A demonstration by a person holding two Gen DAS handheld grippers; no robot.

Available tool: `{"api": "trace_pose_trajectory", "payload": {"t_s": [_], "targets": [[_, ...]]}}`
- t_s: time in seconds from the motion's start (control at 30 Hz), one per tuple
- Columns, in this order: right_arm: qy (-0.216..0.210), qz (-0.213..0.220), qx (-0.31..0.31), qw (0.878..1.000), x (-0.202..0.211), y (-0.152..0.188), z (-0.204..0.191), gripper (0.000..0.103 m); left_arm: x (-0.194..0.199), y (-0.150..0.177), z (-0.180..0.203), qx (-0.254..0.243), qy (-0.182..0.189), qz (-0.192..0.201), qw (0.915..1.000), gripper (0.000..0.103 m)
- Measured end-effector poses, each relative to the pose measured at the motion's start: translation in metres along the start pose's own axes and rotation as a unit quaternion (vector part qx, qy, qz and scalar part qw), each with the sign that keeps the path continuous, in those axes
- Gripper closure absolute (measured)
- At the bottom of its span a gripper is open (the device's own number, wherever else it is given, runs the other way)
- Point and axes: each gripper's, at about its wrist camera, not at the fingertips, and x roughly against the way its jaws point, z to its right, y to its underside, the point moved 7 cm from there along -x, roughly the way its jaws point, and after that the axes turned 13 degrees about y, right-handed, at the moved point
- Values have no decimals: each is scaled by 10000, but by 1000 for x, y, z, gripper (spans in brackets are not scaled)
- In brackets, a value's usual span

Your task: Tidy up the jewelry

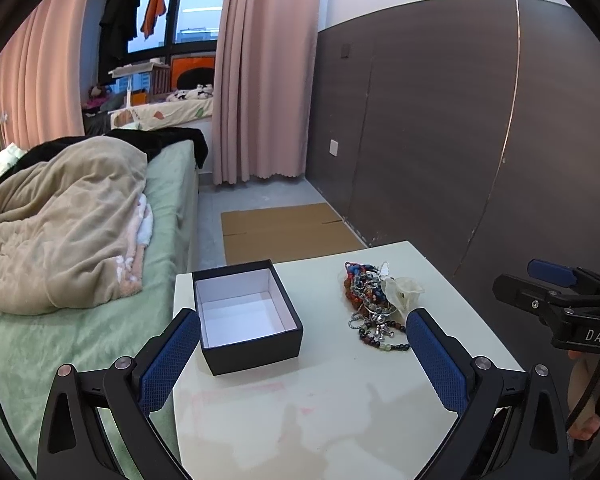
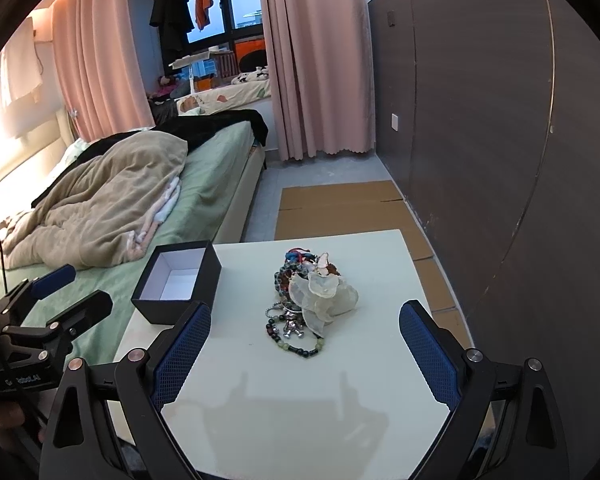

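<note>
Table (image 1: 340,400): white and glossy, standing just beside the bed, a faint pinkish smear near its front edge.
Box (image 1: 247,316): black outside, white inside, lid off, nothing in it; at 11 o'clock on the table in the left wrist view, close to the edge nearest the bed.
Jewelry pile (image 1: 370,304): tangled heap of bead bracelets, a red and blue cord, silver chains and a small silver figure charm; at 1 o'clock on the table, apart from the box.
Pale trinket (image 2: 326,294): cream, translucent, petal-like piece resting on top of the heap at its right side; possibly a hair clip or a shell flower, hard to tell from here.
Loose bead strand (image 2: 300,346): dark and green beads trailing out at 6 o'clock from the heap, lying flat on the table.
Left gripper (image 1: 303,354): blue-padded fingers spread wide, holding nothing, hovering above the near part of the table; box tucked just inside the left finger, bead strand near the right one.
Right gripper (image 2: 305,350): fingers likewise spread wide and bare, hovering low over the near half of the table, with the heap lying straight ahead at 12 o'clock between them.
Bed (image 2: 216,168): green sheet, rumpled beige blanket, at 9 o'clock from the table.
Cardboard (image 1: 284,230): flattened on the floor at 12 o'clock beyond the table, along the dark wall panels.
</note>
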Motion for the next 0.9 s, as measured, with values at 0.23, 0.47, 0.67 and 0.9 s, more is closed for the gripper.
{"api": "trace_pose_trajectory", "payload": {"t_s": [0.23,0.47,0.67,0.9], "targets": [[7,9,8,10000,1,0,-1,7,-1,1,0,-10,-15,7,10000,1],[17,-13,-32,10000,-3,1,2,7,1,1,-1,5,-6,17,10000,1],[19,-12,-32,10000,-3,1,2,7,1,1,0,2,-11,12,10000,1],[27,-15,-38,10000,-5,2,3,7,1,1,0,3,-8,10,10000,1]]}}
